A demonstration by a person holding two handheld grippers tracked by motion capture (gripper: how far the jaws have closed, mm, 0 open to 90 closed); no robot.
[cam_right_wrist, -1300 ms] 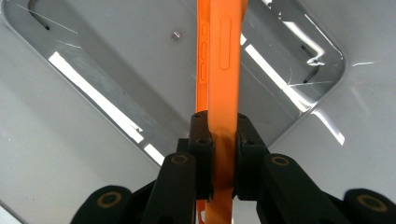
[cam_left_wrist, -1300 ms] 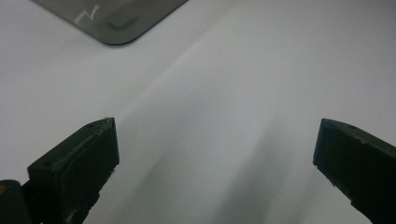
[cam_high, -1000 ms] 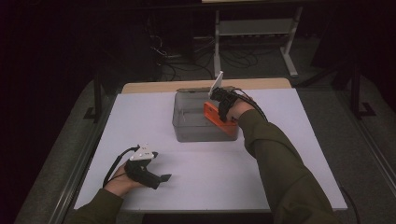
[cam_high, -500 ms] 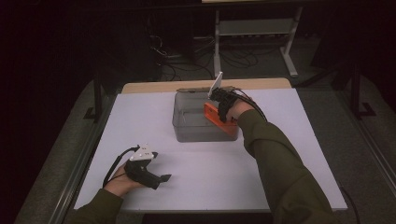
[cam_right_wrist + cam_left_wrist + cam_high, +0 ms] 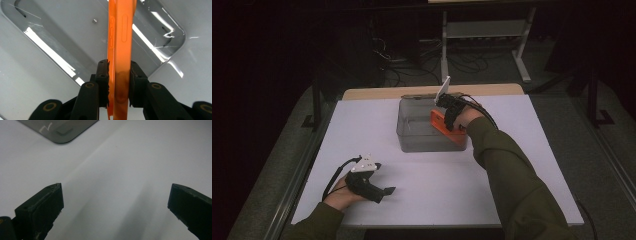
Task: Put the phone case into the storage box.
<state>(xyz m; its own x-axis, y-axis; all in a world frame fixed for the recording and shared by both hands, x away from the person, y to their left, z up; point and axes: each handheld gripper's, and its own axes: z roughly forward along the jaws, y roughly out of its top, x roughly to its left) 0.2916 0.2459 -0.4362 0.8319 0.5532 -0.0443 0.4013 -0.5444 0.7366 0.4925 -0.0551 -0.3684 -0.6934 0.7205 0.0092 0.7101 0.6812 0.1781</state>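
orange case (image 5: 119, 50) on edge between right gripper (image 5: 119, 75) fingers (just easing apart) over clear bin (image 5: 62, 32); left gripper (image 5: 115, 202) fingers apart

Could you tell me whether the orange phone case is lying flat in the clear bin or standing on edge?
On edge: the orange phone case stands narrow side up between the right gripper pads, over the clear bin.

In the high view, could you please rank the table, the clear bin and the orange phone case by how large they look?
1. Table, by far the largest.
2. Clear bin.
3. Orange phone case, the smallest, partly hidden by the hand.
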